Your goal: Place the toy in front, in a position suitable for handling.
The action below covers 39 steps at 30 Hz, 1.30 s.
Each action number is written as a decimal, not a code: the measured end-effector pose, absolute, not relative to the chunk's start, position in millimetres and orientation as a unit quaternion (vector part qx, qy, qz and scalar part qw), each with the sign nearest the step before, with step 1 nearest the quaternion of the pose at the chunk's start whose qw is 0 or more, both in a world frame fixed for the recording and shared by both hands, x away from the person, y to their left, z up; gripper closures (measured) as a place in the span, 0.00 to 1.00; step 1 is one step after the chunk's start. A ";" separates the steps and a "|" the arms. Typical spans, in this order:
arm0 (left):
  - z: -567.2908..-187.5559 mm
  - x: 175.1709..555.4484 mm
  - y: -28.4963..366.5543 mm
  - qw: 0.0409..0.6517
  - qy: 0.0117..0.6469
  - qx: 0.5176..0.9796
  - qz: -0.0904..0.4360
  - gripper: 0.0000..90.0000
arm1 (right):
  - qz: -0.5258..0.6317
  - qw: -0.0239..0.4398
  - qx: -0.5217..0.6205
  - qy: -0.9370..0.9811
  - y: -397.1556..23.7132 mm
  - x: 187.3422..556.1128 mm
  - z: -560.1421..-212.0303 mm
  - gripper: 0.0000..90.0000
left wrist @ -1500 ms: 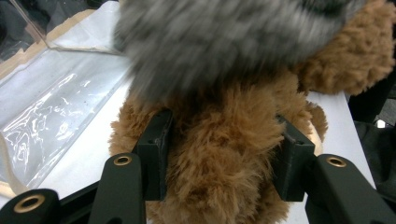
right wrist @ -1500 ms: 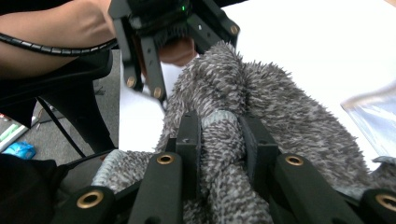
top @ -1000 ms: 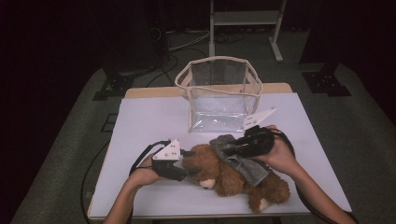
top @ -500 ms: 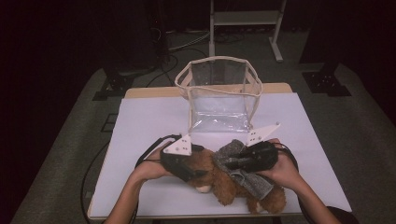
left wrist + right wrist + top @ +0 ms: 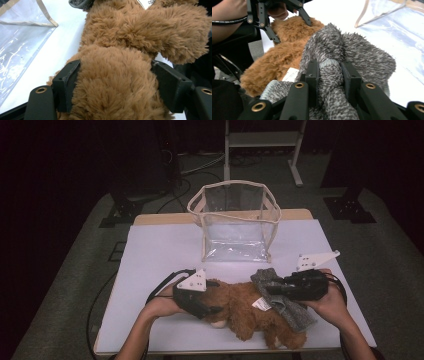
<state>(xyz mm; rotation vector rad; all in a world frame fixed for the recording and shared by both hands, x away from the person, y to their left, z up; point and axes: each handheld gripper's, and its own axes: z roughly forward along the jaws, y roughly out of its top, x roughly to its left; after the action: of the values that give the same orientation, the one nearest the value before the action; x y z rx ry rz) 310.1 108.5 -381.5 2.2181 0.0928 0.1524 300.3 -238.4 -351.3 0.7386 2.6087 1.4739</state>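
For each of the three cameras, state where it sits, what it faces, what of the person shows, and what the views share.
High view: above the table's near side, looking down on bag, both forearms and grippers.
Left gripper view: on the left gripper, facing the bear; its jaws straddle fur.
Right gripper view: on the right gripper, jaws pinching the grey cloth; a hand shows.
All share the bear.

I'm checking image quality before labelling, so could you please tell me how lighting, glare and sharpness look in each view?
High view: the white table is evenly lit, the surroundings are nearly black, and the clear bag shows pale sheen. Left gripper view: the brown teddy bear is sharp, and the plastic at left glares. Right gripper view: the grey knit cloth is crisp, and the bag corner is washed out.
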 end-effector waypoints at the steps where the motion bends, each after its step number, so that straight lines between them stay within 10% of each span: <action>1: -381.4 309.9 108.0 0.443 0.038 0.894 0.063 0.28 | 0.475 0.028 0.235 0.848 -234.8 300.0 -351.0 0.78; 23: -384.0 308.3 100.9 0.433 0.033 0.897 0.085 0.18 | 0.458 0.032 0.185 0.869 -177.6 292.7 -354.3 0.75; 39: -381.0 311.5 109.5 0.435 0.044 0.895 0.090 0.19 | 0.464 0.057 0.250 0.848 -240.9 298.1 -354.5 0.75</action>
<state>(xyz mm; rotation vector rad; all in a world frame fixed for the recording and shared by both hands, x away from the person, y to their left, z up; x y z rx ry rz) 311.5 109.5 -381.0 2.2272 0.1104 0.2243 298.1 -240.9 -354.5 0.7588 2.5721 1.4059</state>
